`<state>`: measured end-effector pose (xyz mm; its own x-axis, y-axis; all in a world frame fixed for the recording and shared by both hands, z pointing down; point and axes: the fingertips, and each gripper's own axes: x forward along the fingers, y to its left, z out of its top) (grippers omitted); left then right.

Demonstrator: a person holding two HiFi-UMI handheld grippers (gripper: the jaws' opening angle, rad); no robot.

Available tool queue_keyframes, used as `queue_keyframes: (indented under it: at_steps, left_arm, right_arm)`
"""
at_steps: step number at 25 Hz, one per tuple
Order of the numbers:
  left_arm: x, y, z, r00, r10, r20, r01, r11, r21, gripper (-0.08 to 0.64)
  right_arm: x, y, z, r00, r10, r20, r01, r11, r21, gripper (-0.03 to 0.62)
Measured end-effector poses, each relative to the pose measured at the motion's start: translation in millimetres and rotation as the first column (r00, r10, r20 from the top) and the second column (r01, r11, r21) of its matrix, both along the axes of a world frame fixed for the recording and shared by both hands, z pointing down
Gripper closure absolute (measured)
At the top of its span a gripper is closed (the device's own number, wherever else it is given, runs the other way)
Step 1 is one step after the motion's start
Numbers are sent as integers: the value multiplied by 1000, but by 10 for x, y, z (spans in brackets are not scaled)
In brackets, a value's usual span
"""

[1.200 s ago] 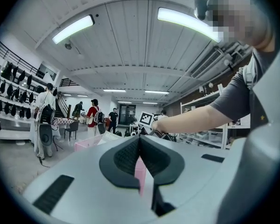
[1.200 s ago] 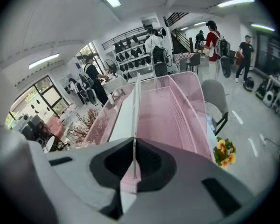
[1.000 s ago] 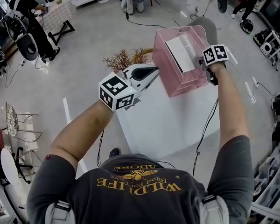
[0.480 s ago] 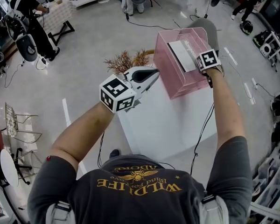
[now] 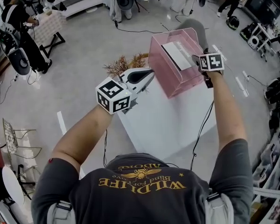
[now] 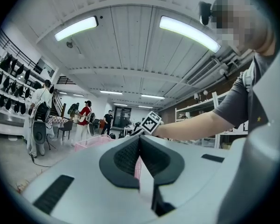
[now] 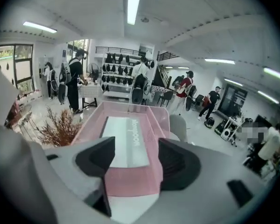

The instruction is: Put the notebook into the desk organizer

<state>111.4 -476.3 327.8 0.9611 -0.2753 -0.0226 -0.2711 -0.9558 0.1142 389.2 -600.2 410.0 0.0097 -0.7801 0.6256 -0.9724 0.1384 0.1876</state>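
The notebook (image 5: 176, 55) lies inside the pink mesh desk organizer (image 5: 170, 76), with its white cover turned upward. The organizer stands on the far part of the white table (image 5: 168, 120). In the head view the print on the cover is too small to read. The right gripper view looks down into the organizer (image 7: 130, 176) and shows the notebook (image 7: 126, 141) flat between its pink walls, with grey letters along one edge.

The right gripper (image 5: 197, 59) hangs at the organizer's near right corner. In its own view the right gripper (image 7: 136, 155) has its jaws well apart; they have just been opening. The pads press on nothing, and only the organizer's near wall shows in the gap beyond them.

The left gripper (image 5: 149, 73) is held over the table's left edge, apart from the organizer. Its own view shows the left gripper (image 6: 140, 141) with jaws together and nothing between them. That view catches only the organizer's rim, not the notebook.

A dried plant (image 5: 126, 63) stands just left of the organizer.
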Motion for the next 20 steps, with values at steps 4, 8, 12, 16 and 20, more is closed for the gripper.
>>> queue_keyframes:
  at_steps: [4, 8, 12, 16, 20]
  left_arm:
    - [-235, 132, -151, 998, 60, -28, -59, 998, 9, 558]
    - [-523, 226, -309, 994, 102, -45, -102, 995, 10, 558]
    - [-878, 316, -421, 992, 118, -55, -118, 993, 6, 558]
    - [-1165, 436, -506, 988, 146, -56, -144, 989, 27, 558]
    - [-1321, 558, -613, 988, 145, -58, -142, 989, 46, 558]
  right_arm:
    - [-254, 401, -381, 994, 28, 107, -39, 994, 104, 318]
    - [-579, 793, -822, 981, 20, 194, -62, 976, 209, 319]
    - [-1034, 1170, -1178, 972, -24, 233, -51, 949, 311, 350]
    - [-1372, 1571, -1353, 972, -19, 236, -74, 922, 380, 399]
    - [-1580, 1987, -1475, 973, -34, 229, -72, 896, 438, 481]
